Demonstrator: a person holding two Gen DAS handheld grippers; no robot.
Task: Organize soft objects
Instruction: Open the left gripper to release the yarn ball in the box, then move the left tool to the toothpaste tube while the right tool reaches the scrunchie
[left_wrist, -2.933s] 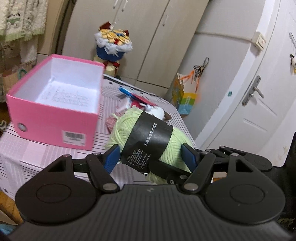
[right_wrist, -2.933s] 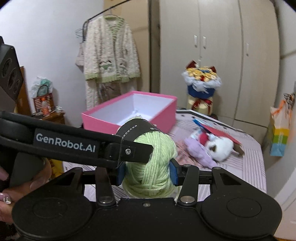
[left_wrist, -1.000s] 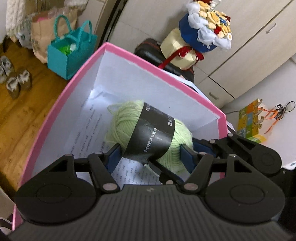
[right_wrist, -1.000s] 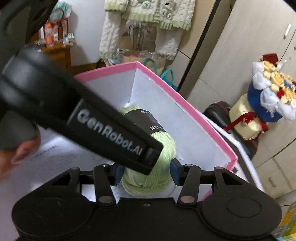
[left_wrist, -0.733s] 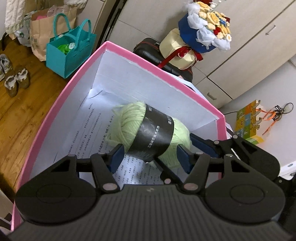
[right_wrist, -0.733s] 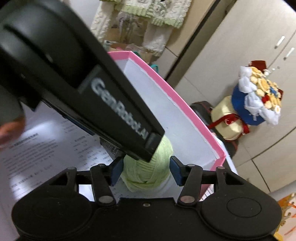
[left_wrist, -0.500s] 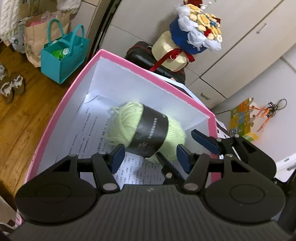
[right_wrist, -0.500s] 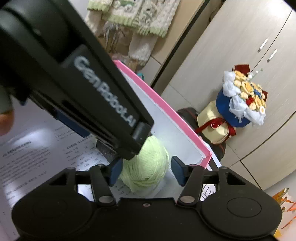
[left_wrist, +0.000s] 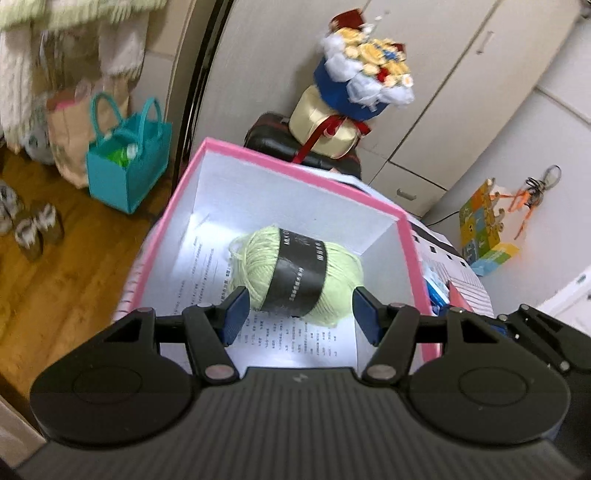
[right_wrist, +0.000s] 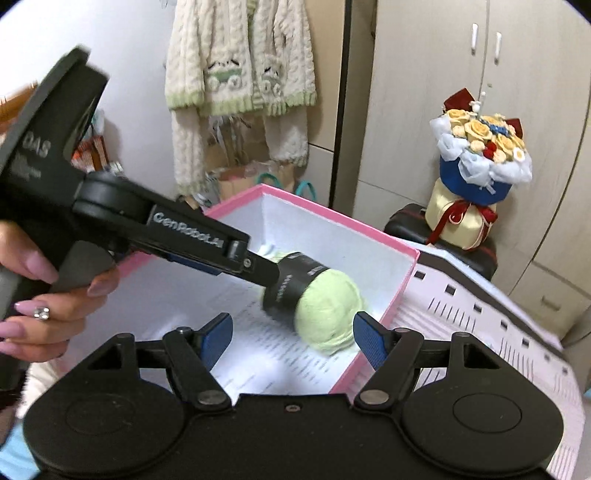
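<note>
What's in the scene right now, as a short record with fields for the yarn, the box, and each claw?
yarn: green yarn ball with black label, lying on printed paper inside the box
box: pink box, open, white inside
left claw: left claw open, above the box, not touching the yarn
right claw: right claw open, near the yarn, not gripping it
behind box: flower bouquet

Striped white surface (right_wrist: 491, 317) at right of frame, pink box (right_wrist: 373, 236) resting on it at centre, printed sheet lining its floor.
</note>
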